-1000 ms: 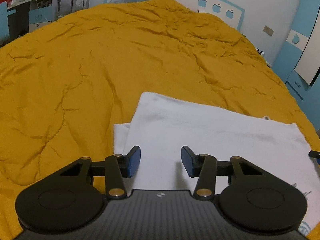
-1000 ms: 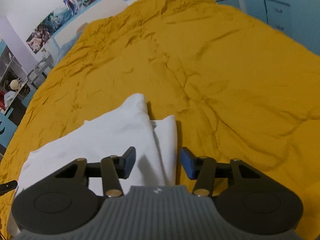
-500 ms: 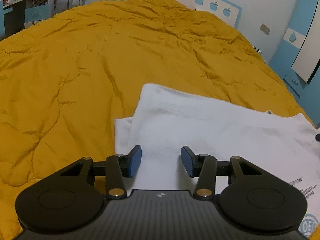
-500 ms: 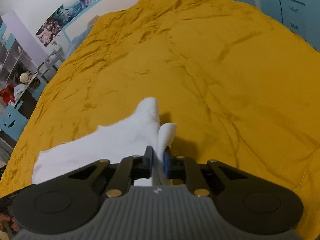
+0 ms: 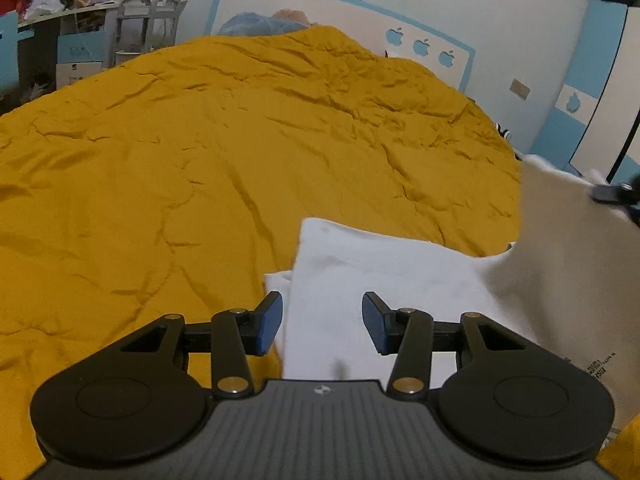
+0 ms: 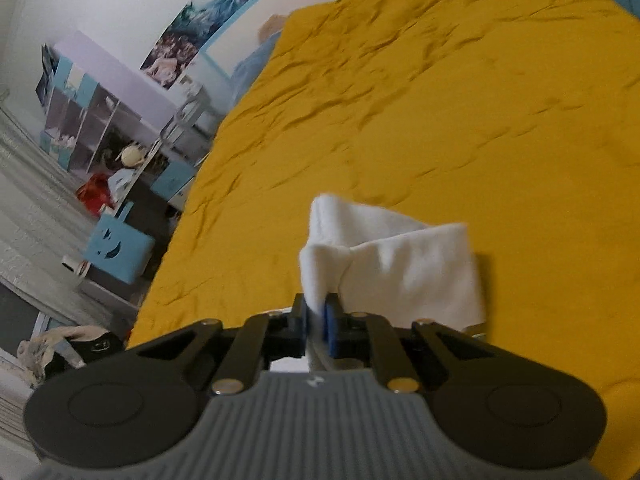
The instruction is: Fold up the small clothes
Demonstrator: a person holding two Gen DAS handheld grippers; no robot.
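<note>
A small white T-shirt (image 5: pixel 380 280) lies on the yellow bedcover (image 5: pixel 200 160). My left gripper (image 5: pixel 322 322) is open and empty, just above the shirt's left edge. My right gripper (image 6: pixel 318 322) is shut on the shirt's right end (image 6: pixel 384 256) and holds it lifted above the bed, bunched and hanging. In the left wrist view that raised end (image 5: pixel 560 232) stands up at the right, with the right gripper's tip (image 5: pixel 618 192) at the frame edge. Small printed text (image 5: pixel 600 368) shows on the shirt near the right.
A blue-and-white headboard (image 5: pixel 420 46) and a pillow (image 5: pixel 260 24) are at the far end. A desk and shelves (image 6: pixel 100 128) with clutter stand left of the bed, with a blue box (image 6: pixel 118 248) on the floor. Blue cabinets (image 5: pixel 592 92) stand at the right.
My right gripper closed on the shirt's right end and lifted it up off the bed, swinging left. My left gripper stayed open near the shirt's left edge.
</note>
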